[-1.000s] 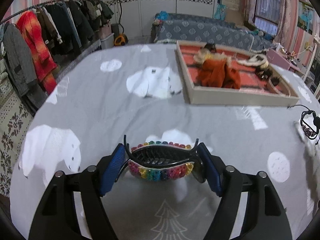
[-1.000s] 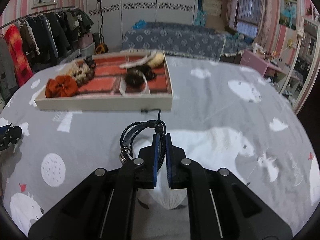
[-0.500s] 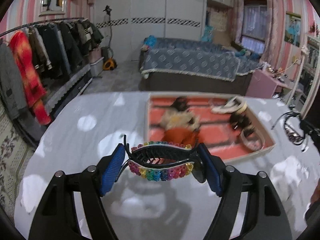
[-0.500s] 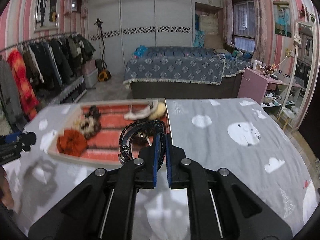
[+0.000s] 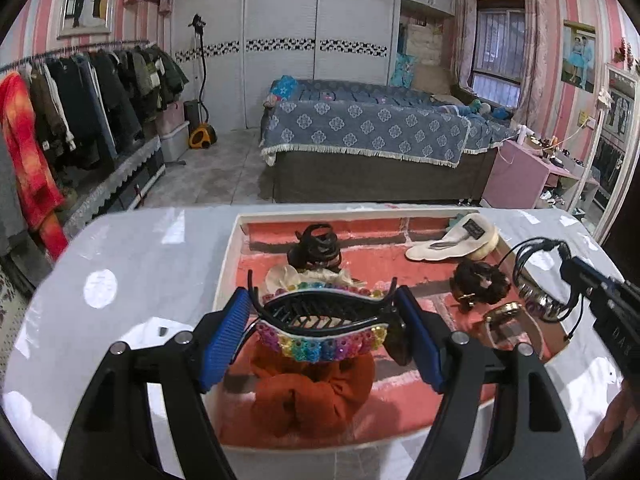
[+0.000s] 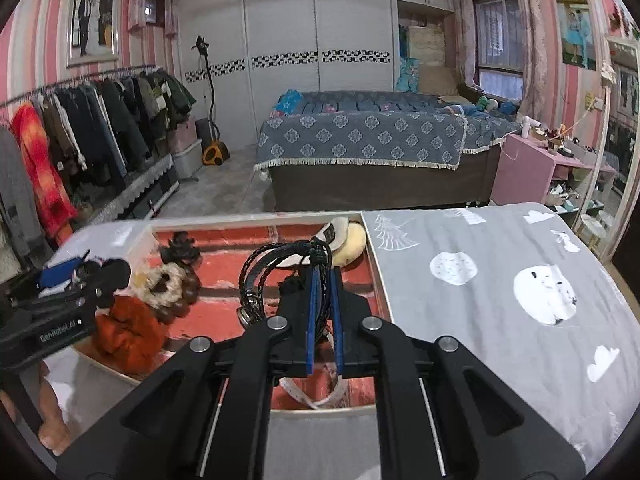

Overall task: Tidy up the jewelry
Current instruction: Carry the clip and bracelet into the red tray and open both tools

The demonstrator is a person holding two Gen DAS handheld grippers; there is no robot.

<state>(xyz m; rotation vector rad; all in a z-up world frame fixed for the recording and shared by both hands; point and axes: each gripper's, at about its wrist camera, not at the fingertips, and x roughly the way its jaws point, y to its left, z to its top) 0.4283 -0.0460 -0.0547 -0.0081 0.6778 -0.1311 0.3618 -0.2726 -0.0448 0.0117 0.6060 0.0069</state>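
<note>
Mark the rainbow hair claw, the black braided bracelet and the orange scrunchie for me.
rainbow hair claw (image 5: 326, 314): left wrist view, black toothed middle.
black braided bracelet (image 6: 256, 270): right wrist view, left side of loop.
orange scrunchie (image 5: 312, 396): left wrist view, centre folds.

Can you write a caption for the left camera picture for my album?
Left tool holds a rainbow hair clip above the tray of hair things.

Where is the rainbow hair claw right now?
In the left wrist view, the hair claw sits clamped in the left gripper, above the tray, over the orange scrunchie.
</note>
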